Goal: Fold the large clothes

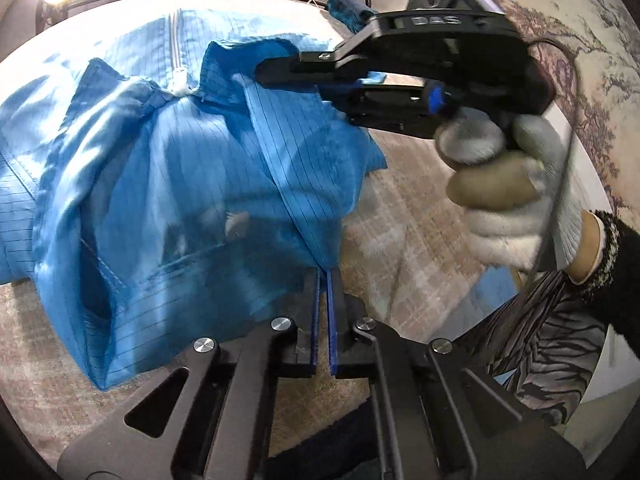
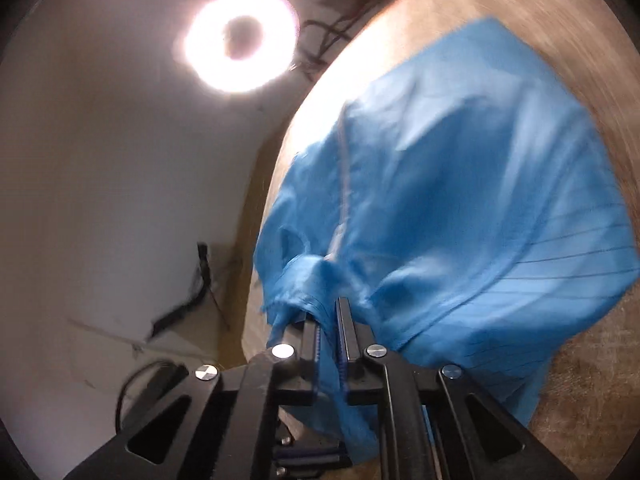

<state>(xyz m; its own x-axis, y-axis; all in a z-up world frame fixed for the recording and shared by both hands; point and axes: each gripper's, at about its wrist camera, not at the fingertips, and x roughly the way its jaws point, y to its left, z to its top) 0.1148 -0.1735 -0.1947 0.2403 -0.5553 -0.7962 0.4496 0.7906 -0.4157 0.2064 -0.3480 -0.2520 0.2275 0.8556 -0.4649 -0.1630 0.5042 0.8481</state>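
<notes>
**Both grippers clamp the blue garment on the table**

A round table (image 1: 404,248) with a mottled beige and grey cover fills most of the left wrist view. Across it lies a large blue garment (image 1: 168,184), thin dark lines running through the fabric, a white zipper (image 1: 174,46) down its middle and the collar spread open near the zipper's end. Part of the cloth is bunched and raised off the table.

The left gripper (image 1: 323,280) is closed on a seamed edge of the garment, the fabric running straight into the narrow slit between its blue-lined fingers. The right gripper (image 2: 329,320) is closed as well, a fold of the same cloth pinched between its fingers and draping away from them; in the left wrist view it reaches in from the right, its tips at the collar. A hand in a white knit glove (image 1: 516,200) holds its grip, with a dark sleeve cuff at the wrist.

Beyond the table, a ring lamp (image 2: 240,40) glares against a pale wall in the blurred right wrist view.
</notes>
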